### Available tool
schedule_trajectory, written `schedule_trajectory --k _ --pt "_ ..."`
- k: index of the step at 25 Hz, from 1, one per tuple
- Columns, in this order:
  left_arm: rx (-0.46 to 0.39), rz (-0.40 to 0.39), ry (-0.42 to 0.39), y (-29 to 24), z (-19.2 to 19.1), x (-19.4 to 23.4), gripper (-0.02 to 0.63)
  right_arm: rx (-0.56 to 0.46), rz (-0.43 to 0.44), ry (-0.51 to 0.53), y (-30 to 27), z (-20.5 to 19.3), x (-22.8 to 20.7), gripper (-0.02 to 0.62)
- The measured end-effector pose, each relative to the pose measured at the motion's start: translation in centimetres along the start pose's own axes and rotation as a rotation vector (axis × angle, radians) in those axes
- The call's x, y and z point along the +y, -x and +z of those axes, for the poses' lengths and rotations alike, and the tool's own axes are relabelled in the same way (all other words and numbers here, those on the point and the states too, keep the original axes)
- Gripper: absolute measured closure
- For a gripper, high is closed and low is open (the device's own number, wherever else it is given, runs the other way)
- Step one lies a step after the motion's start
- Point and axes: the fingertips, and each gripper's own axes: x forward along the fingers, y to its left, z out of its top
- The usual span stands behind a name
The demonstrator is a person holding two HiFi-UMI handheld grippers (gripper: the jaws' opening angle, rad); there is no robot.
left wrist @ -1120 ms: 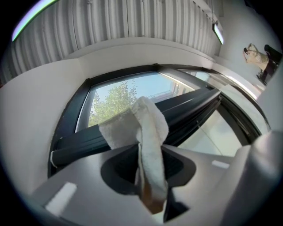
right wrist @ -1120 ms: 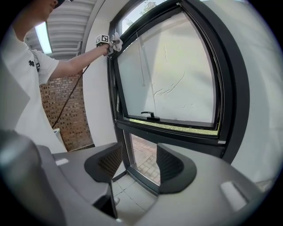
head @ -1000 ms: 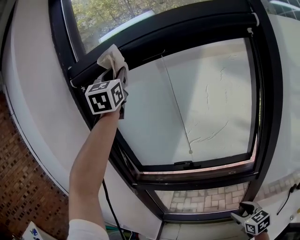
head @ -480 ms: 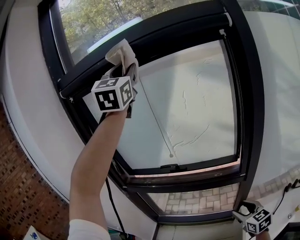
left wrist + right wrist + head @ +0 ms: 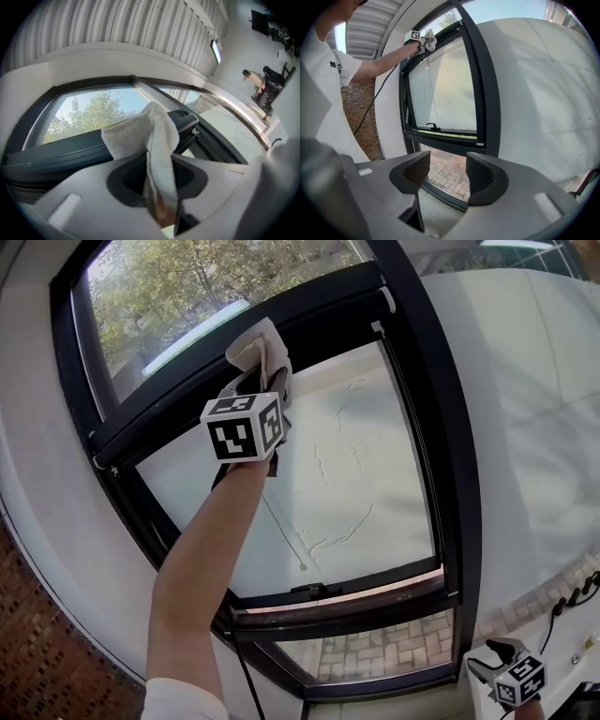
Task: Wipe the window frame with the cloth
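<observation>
Black window frame [image 5: 452, 474] set in a white wall [image 5: 544, 409]. Brick wall [image 5: 37, 662] at lower left, trees [image 5: 187, 287] beyond the upper pane. My left gripper [image 5: 159, 180] is clamped on the cloth [image 5: 140, 136], which is off-white, nubby and bunched, raised at the frame's upper crossbar. My right gripper [image 5: 447, 176] hangs low, jaws apart.

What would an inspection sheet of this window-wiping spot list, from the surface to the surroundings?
Surface: black window frame; no dirt can be made out.
Job's things: white cloth, bunched against the frame's upper crossbar.
Clutter: nothing seen.
Grippers: left gripper shut on the cloth, raised high; right gripper open, empty, held low.
Cables: black cable hangs below the left arm; thin blind cord lies across the pane.
Surroundings: white wall, brick wall, trees outside.
</observation>
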Motion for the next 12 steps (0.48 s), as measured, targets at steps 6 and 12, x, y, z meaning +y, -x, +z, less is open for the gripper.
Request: schedule_trajectory --k 6,12 --pt "-0.048 -0.103 0.021 -3.5 2.8 -7.1 0.476 -0.037 -0.068 -0.041 2.7 -0.6 -1.7 0.353" --pt "-0.077 -0.174 0.025 -6.3 5.0 -12.4 0.476 -0.039 -0.125 -0.061 5.1 -1.4 -2.7 0.353"
